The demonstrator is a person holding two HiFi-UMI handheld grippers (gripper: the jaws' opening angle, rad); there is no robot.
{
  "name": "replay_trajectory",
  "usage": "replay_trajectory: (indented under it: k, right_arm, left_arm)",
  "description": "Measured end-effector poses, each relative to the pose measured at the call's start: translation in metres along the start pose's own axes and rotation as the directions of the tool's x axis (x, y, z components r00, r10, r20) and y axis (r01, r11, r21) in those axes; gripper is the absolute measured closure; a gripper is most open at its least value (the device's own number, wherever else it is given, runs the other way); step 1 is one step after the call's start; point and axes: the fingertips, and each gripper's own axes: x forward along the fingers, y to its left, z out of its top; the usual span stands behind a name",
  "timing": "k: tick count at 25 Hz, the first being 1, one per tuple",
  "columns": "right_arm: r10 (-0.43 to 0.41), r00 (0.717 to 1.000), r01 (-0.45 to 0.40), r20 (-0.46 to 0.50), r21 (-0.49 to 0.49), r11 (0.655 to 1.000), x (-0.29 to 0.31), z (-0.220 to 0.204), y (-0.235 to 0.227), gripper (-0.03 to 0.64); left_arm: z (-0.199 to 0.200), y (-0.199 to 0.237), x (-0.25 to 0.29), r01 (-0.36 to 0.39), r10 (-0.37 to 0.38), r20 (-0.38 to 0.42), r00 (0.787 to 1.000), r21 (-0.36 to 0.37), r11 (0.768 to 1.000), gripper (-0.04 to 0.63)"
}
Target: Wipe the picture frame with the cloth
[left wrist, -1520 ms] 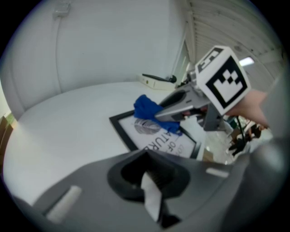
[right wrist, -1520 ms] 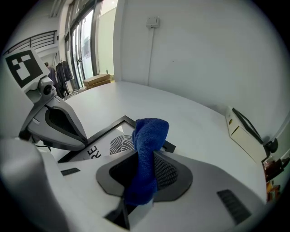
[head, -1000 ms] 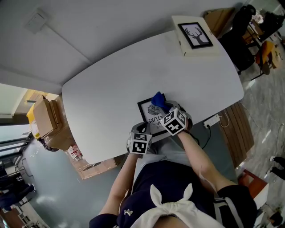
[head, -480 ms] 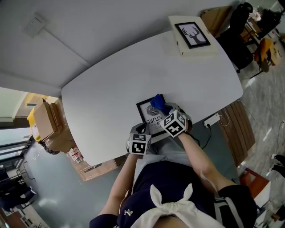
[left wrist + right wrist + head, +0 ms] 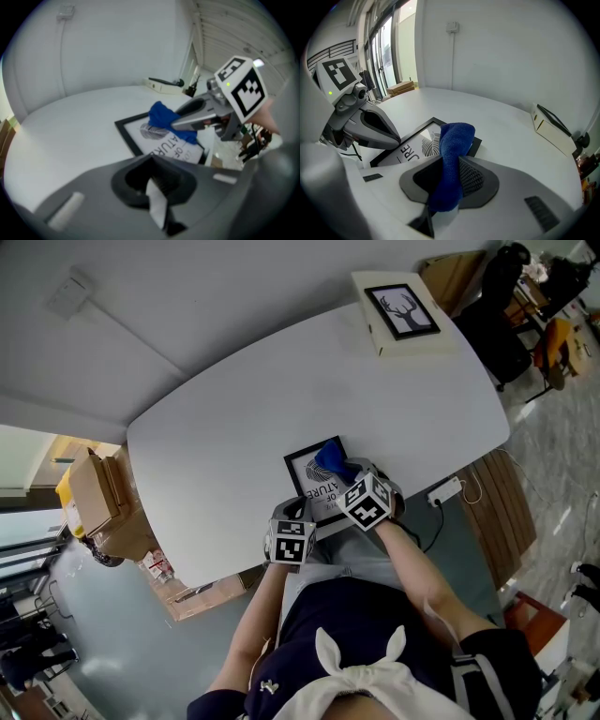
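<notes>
Cardboard boxes (image 5: 92,486) are sitting on the floor past the left end of the white table (image 5: 225,418). The left gripper (image 5: 298,514) is sitting at the near-left edge of the picture frame (image 5: 307,486); I can't confirm contact. Its fingers (image 5: 171,180) are pressing together with nothing from the task in them (a pale strip is showing in the seam, can't identify it).

The frame is lying flat close to the table's near edge, with a black border and a white print carrying a leaf-like graphic and some letters. The blue cloth (image 5: 329,458) is resting on the frame's far-right part, covering that corner. The right gripper (image 5: 345,472) is reaching in from the near right, and its fingers (image 5: 474,177) are clamping the cloth, which is bunching up and over their tips (the free end is draping forward onto the glass).

At the table's far-right end, well apart from all this, a second framed picture (image 5: 403,310) with an antlered-deer print is lying on a pale box (image 5: 417,341).
</notes>
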Motion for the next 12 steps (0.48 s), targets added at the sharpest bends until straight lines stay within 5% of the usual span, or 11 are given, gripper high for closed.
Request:
replay_trajectory:
  k: [12]
  right_arm:
    - [0.008, 1.000, -0.008, -0.010, -0.008, 1.000, 0.0019, 0.0005, 0.0030, 0.532]
  left_arm:
    - [0.0003, 0.0017, 0.0004, 0.005, -0.005, 0.000, 1.000, -0.009, 1.000, 0.592]
